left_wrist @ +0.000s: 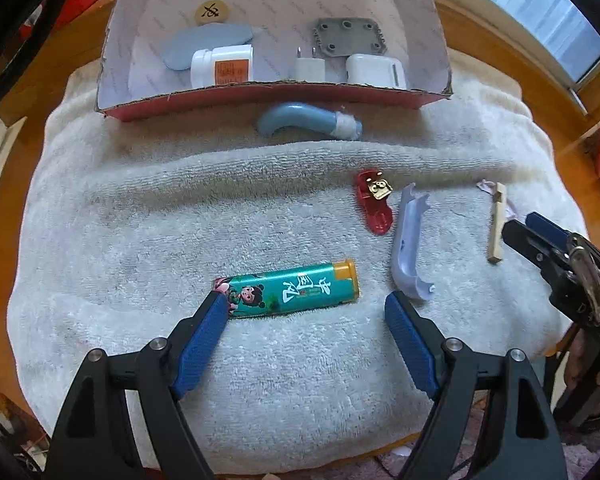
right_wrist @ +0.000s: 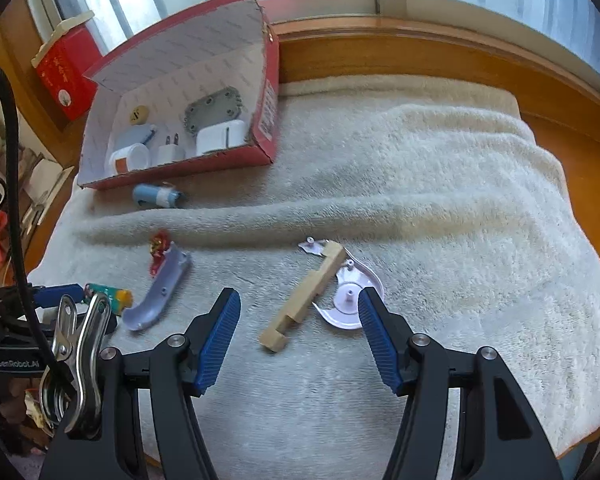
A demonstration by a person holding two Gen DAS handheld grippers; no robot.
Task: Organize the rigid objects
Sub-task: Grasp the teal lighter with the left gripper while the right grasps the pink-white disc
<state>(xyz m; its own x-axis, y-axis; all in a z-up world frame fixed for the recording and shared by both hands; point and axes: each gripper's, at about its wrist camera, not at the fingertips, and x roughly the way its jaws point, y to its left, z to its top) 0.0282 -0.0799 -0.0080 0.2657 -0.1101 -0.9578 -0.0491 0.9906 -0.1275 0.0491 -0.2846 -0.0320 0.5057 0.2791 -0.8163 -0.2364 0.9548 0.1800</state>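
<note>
Your left gripper stands with its jaws wide apart and nothing in them, the lighter lying crosswise between the tips, its capless end touching the left pad. Close from here and you would squeeze it end to end; on soft towel it could pivot or pop out, so turning to take it across its narrow sides looks safer. The lilac shell sits just beyond the right pad and could get nudged or caught as you close. Your right gripper is also fully spread and empty, with the wooden block lying slantwise between its jaws and the white disc touching the right pad; close now and you would likely pinch the disc along with the block, or skid one over the other. The lighter is teal with a cartoon figure and an orange cap, smooth and glossy, so probably slippery. The block is pale, notched wood. The box lies well ahead of both jaws, already holding chargers and a bottle.
</note>
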